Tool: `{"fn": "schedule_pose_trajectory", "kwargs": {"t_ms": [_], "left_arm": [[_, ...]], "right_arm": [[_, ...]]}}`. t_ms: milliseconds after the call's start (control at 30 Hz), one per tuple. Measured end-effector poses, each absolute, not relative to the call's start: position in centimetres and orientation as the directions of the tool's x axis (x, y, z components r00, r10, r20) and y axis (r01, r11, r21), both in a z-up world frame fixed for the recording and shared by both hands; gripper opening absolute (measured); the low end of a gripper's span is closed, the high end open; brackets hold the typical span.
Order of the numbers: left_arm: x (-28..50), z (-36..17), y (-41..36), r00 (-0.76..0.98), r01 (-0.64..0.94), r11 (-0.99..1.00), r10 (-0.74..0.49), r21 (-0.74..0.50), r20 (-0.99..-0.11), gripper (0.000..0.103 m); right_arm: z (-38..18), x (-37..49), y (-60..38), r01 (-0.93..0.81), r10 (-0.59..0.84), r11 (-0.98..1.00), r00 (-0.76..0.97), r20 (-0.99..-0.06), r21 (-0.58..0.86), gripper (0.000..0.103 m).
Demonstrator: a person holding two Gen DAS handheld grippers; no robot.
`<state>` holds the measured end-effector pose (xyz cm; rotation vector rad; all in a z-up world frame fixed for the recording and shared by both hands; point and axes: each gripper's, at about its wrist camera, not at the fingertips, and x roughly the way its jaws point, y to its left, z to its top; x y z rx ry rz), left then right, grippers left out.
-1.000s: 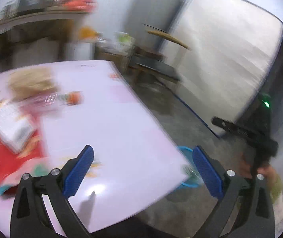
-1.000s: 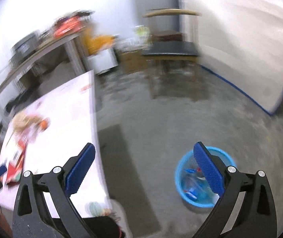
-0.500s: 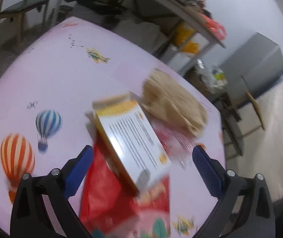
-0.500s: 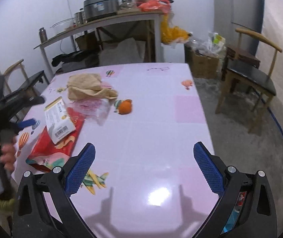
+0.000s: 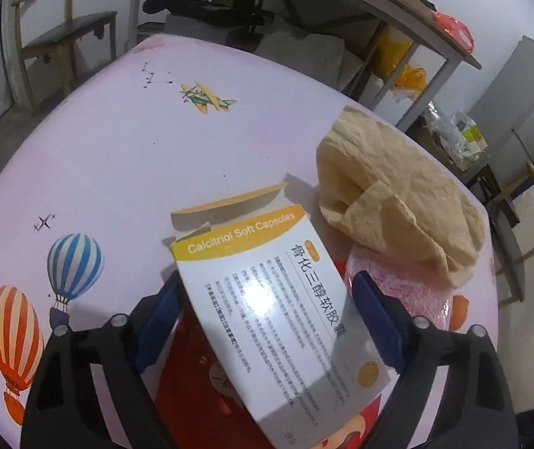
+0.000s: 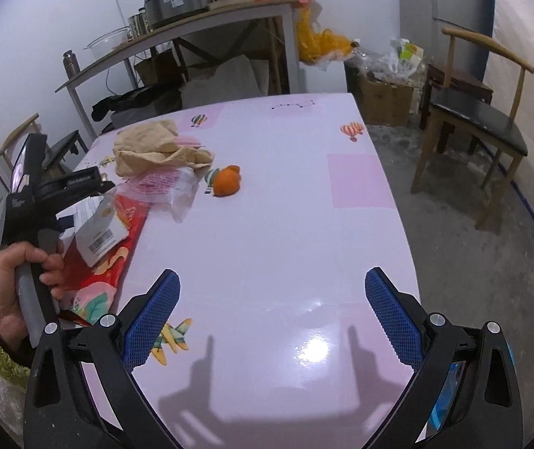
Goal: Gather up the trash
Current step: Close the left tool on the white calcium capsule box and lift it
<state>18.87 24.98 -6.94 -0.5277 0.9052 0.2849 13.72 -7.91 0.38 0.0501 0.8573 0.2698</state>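
A white and orange capsule box (image 5: 278, 299) lies tilted on a red wrapper (image 5: 192, 393) on the pink table (image 5: 117, 149). My left gripper (image 5: 267, 278) straddles the box, one blue pad along each long edge, and its jaws are closing; I see no firm press. Behind lie crumpled brown paper (image 5: 398, 194) and a pink-printed plastic bag (image 5: 398, 288). In the right wrist view a hand (image 6: 16, 280) holds that gripper over the box (image 6: 98, 224), near an orange peel (image 6: 227, 183). My right gripper (image 6: 272, 299) hovers open over bare table (image 6: 304, 224).
A blue bin (image 6: 450, 393) shows as a sliver below the table's near right corner. A wooden chair (image 6: 473, 119) stands on the floor to the right, another chair (image 5: 61, 37) at the far left. A cluttered shelf table (image 6: 192, 26) and a cardboard box (image 6: 383, 101) stand behind.
The left gripper swung from the table's edge onto the trash pile and sank until the box sits between its jaws. The right gripper swung from the bin to the table, then held still.
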Motion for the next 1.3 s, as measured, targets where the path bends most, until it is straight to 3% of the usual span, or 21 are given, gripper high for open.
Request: {"fn": "schedule_pose_trajectory", "kwargs": {"t_ms": [200, 400, 533, 667, 1000, 1233, 1300], "left_arm": [[17.4, -6.9, 26.6, 0.610, -0.388, 0.850, -0.054, -0.357, -0.790, 0.080], [15.6, -6.6, 27.0, 0.564, -0.211, 0.912, -0.180, -0.351, -0.806, 0.080], [14.2, -6.5, 26.5, 0.521, -0.112, 0.960, -0.163, -0.257, -0.838, 0.081], [13.0, -6.6, 26.9, 0.504, -0.126, 0.959, -0.158, -0.253, -0.849, 0.092], [12.1, -6.3, 25.9, 0.526, -0.115, 0.980, -0.080, -0.163, -0.847, 0.092], [11.2, -5.7, 25.9, 0.551, -0.100, 0.989, -0.037, -0.109, -0.834, 0.074], [10.9, -5.5, 26.0, 0.561, -0.110, 0.988, -0.027, -0.107, -0.827, 0.073]], "right_arm": [[0.3, 13.5, -8.0, -0.215, 0.259, 0.964, 0.619, -0.742, 0.157, 0.095], [0.5, 13.2, -7.8, -0.226, 0.261, 0.962, 0.617, -0.742, 0.151, 0.095], [0.5, 12.9, -7.3, -0.242, 0.262, 0.960, 0.610, -0.747, 0.140, 0.095], [0.3, 12.8, -6.5, -0.255, 0.262, 0.958, 0.600, -0.756, 0.130, 0.095], [-0.5, 12.3, -3.9, -0.293, 0.279, 0.948, 0.584, -0.762, 0.122, 0.095], [0.0, 12.1, -3.0, -0.318, 0.303, 0.939, 0.584, -0.754, 0.131, 0.095], [0.3, 12.1, -2.7, -0.327, 0.308, 0.936, 0.591, -0.746, 0.128, 0.095]]}}
